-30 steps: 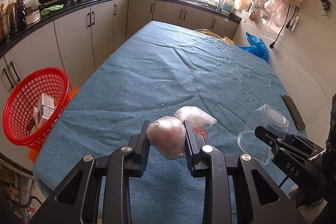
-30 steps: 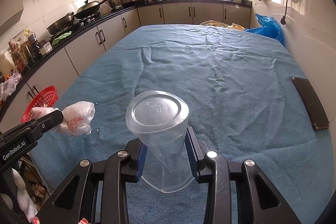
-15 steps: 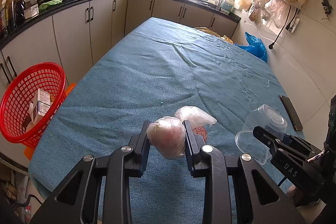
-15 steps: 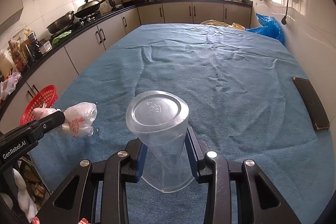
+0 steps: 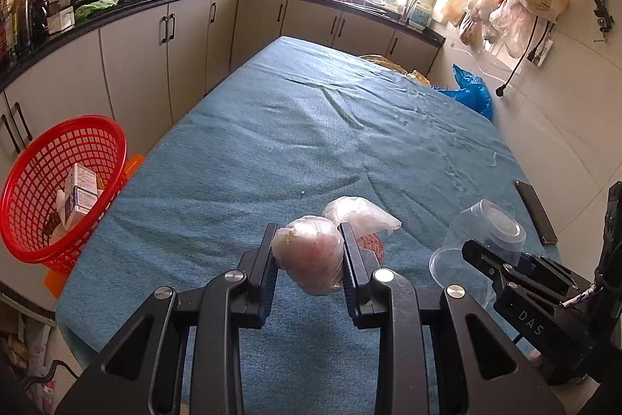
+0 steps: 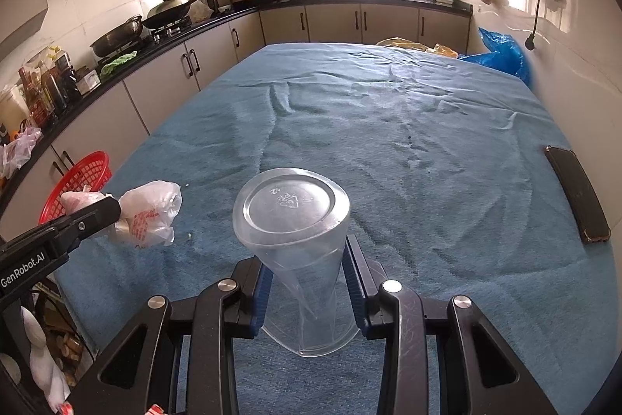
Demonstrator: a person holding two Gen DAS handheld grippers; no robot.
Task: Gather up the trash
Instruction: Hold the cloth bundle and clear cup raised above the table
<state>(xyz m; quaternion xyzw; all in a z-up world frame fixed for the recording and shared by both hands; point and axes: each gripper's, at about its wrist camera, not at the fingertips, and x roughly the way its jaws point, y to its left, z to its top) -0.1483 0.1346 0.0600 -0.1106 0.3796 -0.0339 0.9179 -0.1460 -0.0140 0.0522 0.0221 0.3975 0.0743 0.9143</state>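
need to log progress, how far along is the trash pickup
Done: small boxes already lie in the red basket. In hand: the left gripper clamps a crumpled plastic bag, and the right gripper squeezes a clear plastic cup. Left: dropping both into the basket. A phone also lies on the blue cloth.

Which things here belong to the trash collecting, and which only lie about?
Belong:
left gripper, shut on crumpled plastic bag
right gripper, shut on clear plastic cup
red basket

Lying about:
phone
blue bag
pans

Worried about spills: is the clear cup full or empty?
Empty: the clear cup shows the fingers and blue cloth through its squeezed walls.
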